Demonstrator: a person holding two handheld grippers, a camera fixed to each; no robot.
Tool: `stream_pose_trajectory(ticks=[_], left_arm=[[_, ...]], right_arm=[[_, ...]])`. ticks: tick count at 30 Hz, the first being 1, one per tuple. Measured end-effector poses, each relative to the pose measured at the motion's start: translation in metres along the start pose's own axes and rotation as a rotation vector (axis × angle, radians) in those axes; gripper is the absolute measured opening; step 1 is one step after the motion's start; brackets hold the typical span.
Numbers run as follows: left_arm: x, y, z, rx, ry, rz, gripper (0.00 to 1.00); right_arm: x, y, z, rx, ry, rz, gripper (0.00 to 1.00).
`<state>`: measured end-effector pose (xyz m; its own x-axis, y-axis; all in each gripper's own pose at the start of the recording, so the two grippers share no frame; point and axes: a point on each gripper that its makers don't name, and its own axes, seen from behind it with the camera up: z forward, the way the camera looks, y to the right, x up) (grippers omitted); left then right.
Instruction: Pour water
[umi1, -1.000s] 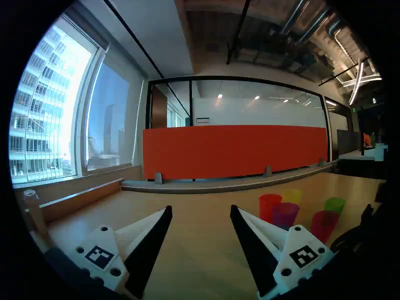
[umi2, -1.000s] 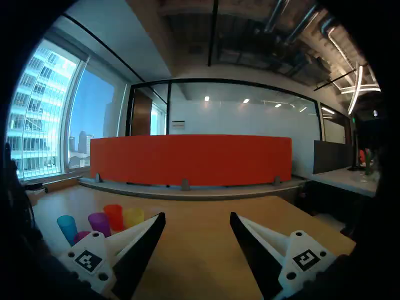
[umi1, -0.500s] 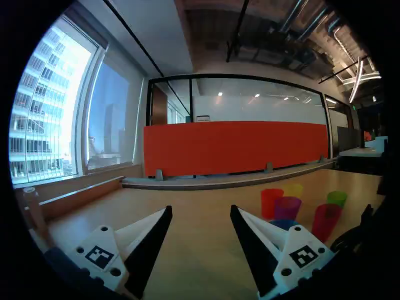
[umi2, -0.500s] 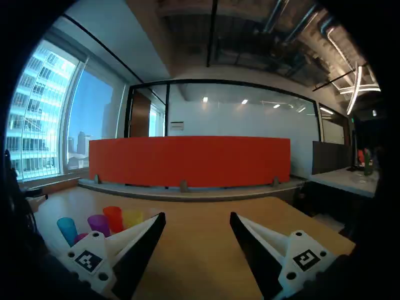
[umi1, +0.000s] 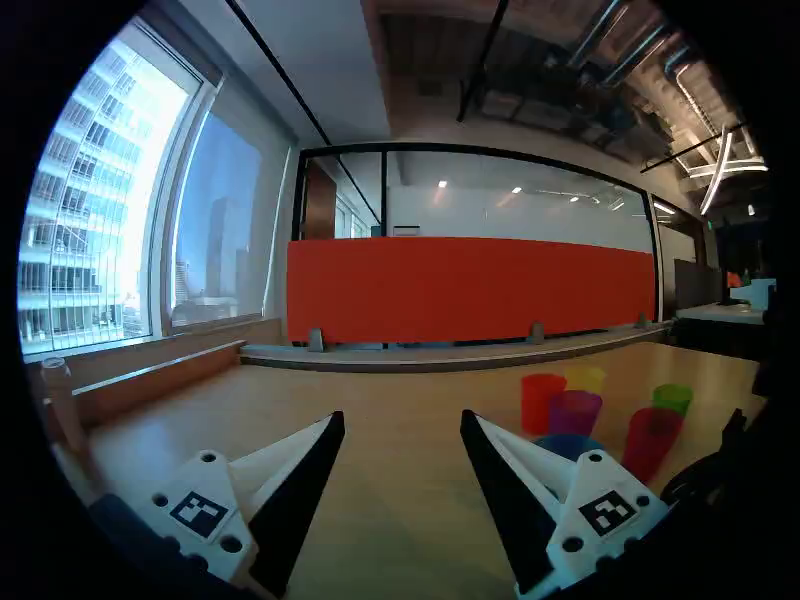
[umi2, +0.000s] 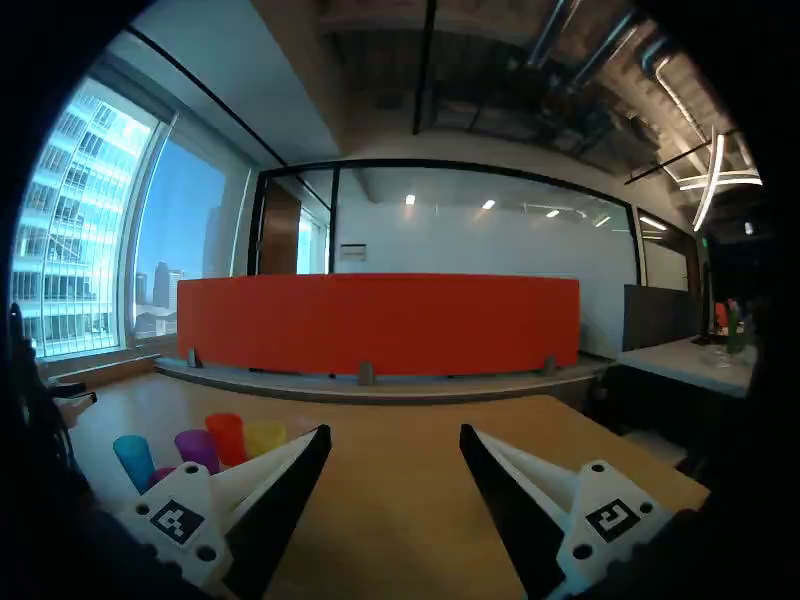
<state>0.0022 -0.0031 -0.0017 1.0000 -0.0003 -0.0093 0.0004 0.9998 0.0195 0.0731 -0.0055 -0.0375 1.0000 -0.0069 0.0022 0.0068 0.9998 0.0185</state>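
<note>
Several coloured plastic cups stand grouped on a wooden table (umi1: 400, 440). In the left gripper view they sit at right: a red cup (umi1: 541, 400), a purple cup (umi1: 574, 412), a yellow cup (umi1: 585, 379), a green cup (umi1: 671, 398), a pink-red cup (umi1: 649, 441) and a blue cup (umi1: 566, 446) partly behind a finger. My left gripper (umi1: 402, 432) is open and holds nothing. In the right gripper view the cups sit at lower left: a blue cup (umi2: 134, 459), a purple cup (umi2: 196, 449), a red cup (umi2: 226, 437), a yellow cup (umi2: 264, 436). My right gripper (umi2: 395, 445) is open and holds nothing.
An orange divider panel (umi1: 470, 295) runs along the table's far edge. Large windows (umi1: 90, 240) line the left side over a wooden ledge (umi1: 150, 380). A second desk (umi2: 690, 360) stands to the right, past the table's edge.
The left gripper view has tipped slightly upward, so the divider and cups sit a little higher and the blue cup shows. The right gripper view barely shifted. Both grippers stay open.
</note>
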Motion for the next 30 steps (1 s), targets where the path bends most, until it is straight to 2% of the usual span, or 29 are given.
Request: stream_pose_trajectory(ticks=[30], left_arm=[[-0.0021,0.0050,0.0024,-0.027,-0.009,-0.001,0.86]], right_arm=[[-0.0061,0.0035,-0.0025,0.005,0.001,0.008,1.00]])
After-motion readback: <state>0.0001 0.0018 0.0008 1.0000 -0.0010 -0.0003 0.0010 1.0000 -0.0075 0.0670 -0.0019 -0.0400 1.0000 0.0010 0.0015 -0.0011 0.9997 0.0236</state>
